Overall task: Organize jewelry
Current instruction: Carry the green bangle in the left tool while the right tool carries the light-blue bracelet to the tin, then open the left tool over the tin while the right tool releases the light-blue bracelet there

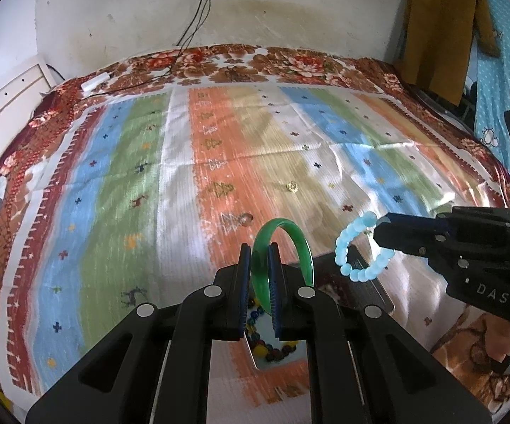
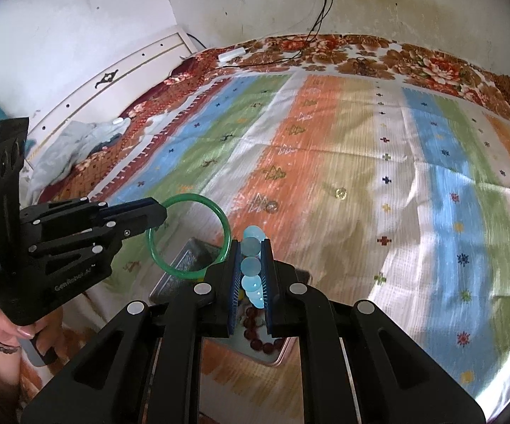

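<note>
From the left gripper's [image 1: 260, 251] own camera, its blue pads are pinched on a green bangle [image 1: 283, 243], which stands upright between them, well above the striped bedspread [image 1: 113, 176]. Below the fingers sits an open box [image 1: 378, 293] with dark and coloured beads inside. Off to the right, the right gripper [image 1: 378, 235] comes in holding a pale blue bead bracelet [image 1: 357, 251] by one side, the loop hanging free.

From the right gripper's [image 2: 251, 258] camera, its pads are clamped on the blue beads, stacked in a line between them. The left gripper [image 2: 159, 215] reaches in from the left with the bangle [image 2: 191, 236] ringed out over the box's edge [image 2: 184, 261].

To my eye both pieces are being carried to the box. I'd bring each low over an empty spot before letting go, one at a time, since the grippers sit near each other and the bangle could knock the bracelet. Two small rings [image 2: 340, 193] lie loose further up the cloth, well clear, and charger cables [image 2: 290, 53] trail by the wall.
</note>
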